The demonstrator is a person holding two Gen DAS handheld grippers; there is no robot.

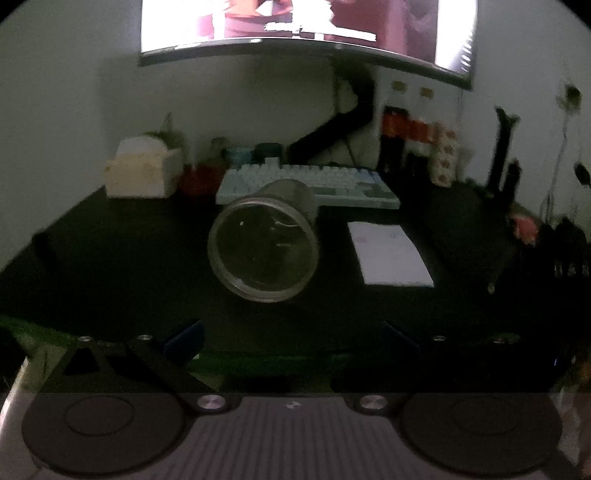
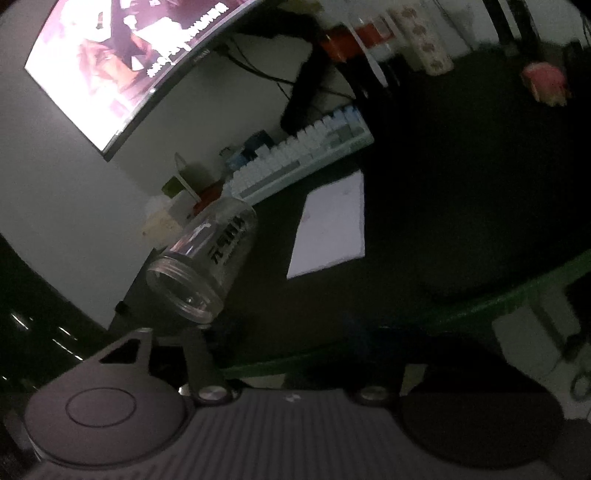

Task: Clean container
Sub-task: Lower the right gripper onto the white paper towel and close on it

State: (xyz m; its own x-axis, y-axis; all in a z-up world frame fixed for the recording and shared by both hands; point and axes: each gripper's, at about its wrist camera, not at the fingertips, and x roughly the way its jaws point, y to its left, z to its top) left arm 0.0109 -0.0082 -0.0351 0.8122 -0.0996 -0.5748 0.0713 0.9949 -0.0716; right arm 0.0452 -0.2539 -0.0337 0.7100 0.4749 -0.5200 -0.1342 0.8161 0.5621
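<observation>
While the room is sitting in dim light, the left gripper (image 1: 291,338) is hanging nearest to me with its two dark fingers spread wide apart, gripping nothing, their tips short of the clear container (image 1: 263,243). That container is lying on its side on the dark desk (image 1: 110,258), its open threaded mouth facing the left gripper and its base pointing away toward the keyboard (image 1: 306,184).

Over on the right gripper, only the left finger (image 2: 201,363) is showing clearly, and the other side is lost in shadow, so I cannot tell whether it is parted or pressed together; in the right wrist view the container's mouth (image 2: 184,291) is sitting just beyond that finger, whether touching it I cannot tell, with dark lettering running along the container's wall.

To the right of the container, near it but apart, a white paper sheet (image 1: 389,253) is lying flat. Behind the container the pale keyboard is stretching across the desk, the container's far end overlapping its front edge in the left wrist view. Left of the keyboard a cream box (image 1: 142,171) is standing. Farthest back, above the keyboard, a bright monitor (image 1: 295,26) is glowing against the wall.
</observation>
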